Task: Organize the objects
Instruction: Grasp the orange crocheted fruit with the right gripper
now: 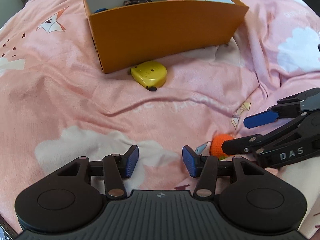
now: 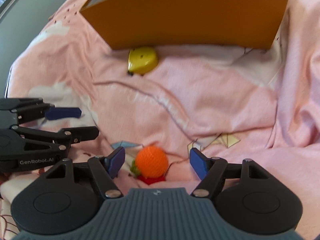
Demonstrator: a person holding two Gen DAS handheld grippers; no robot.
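Orange crocheted ball point(image 2: 151, 161) between right gripper point(image 2: 157, 163) fingers

A: Any lettering you can read?

B: Two bits. In the left wrist view, the black two-finger right gripper point(image 1: 236, 134) carries pale capitals "DAS" on its side arm.

A: And the other view?

B: There the black two-finger left gripper point(image 2: 90, 123) shows "GenRobot.AI" in white along its lower body.

A: Anything on the pink printed bedsheet point(image 1: 60, 100)?

B: Faint white cursive script near a crease, too blurred to make out.
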